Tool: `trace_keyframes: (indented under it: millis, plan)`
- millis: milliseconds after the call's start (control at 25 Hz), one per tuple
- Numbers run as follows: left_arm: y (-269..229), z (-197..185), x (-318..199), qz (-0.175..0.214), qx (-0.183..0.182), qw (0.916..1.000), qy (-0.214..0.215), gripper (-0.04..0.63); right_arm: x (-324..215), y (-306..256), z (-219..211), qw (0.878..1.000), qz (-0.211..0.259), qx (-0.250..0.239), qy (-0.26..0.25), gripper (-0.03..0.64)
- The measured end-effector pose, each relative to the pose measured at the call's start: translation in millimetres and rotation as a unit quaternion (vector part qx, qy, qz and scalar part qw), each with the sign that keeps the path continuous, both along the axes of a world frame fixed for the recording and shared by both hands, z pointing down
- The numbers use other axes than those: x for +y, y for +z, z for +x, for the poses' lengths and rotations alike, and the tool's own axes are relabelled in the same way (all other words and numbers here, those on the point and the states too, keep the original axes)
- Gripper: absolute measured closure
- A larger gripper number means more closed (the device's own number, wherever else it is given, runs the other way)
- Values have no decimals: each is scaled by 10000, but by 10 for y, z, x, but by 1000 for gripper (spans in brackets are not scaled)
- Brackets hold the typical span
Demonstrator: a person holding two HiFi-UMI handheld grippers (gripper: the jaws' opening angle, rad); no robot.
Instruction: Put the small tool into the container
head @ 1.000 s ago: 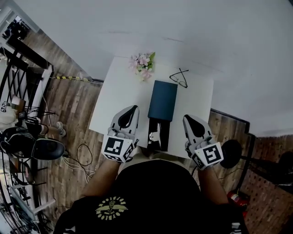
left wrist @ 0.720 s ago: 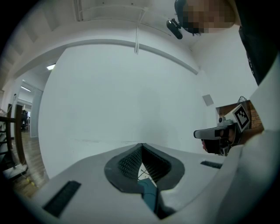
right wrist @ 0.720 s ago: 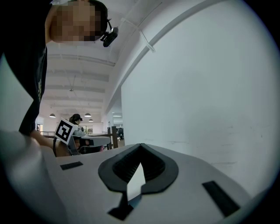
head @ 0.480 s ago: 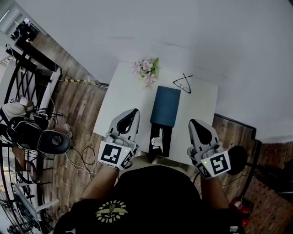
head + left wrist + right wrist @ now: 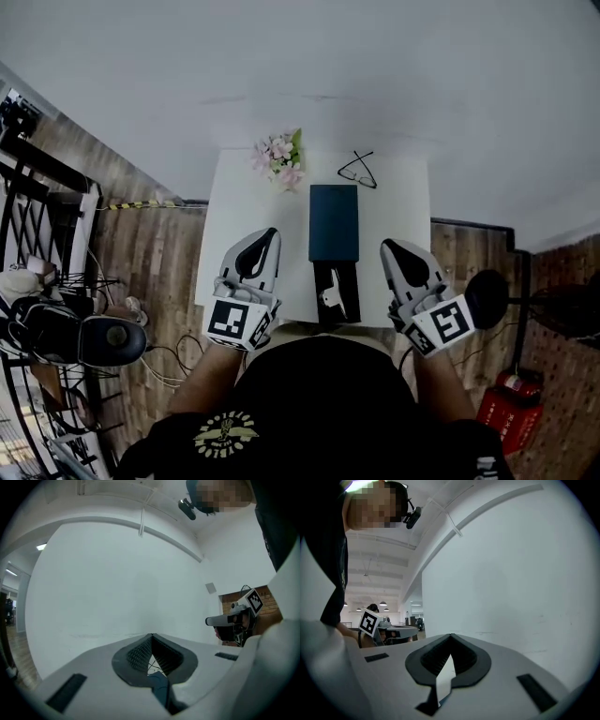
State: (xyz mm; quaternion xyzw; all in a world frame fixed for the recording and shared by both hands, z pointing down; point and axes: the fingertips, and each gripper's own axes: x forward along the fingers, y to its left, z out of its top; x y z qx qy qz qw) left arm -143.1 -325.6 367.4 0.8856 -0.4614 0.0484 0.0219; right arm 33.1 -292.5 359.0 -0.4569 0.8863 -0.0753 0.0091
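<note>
Nothing on the counter has shifted in the last second. What has changed is the look of it from the head view: the white top, which lay skewed across the picture, now sits square. Both tools flank the box just as they did.

The left tool has its tips pressed together, and the left gripper view shows nothing caught between the pads. The right tool is likewise closed and empty, its dark pads meeting at the tip in the right gripper view. Both point toward 12 o'clock, at a pale wall.

The container is a dark teal box lying lengthwise at the middle of the counter. A black section juts from its 6 o'clock end, reaching the counter's near edge. The small white item lies on that black section, apart from both tools. The left tool is at its 9 o'clock and the right tool at its 3 o'clock.

A bunch of pink flowers sits at 11 o'clock from the box. A pair of glasses lies at its 1 o'clock. Neither touches the box.
</note>
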Motion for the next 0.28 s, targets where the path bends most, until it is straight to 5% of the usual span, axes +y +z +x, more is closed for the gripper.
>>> trace_keyframes:
  millis: [280]
  plan:
    - [97,-656,-100,11,-84,9992,390,589,-8,64,-623,9991,-51,-182,389,615]
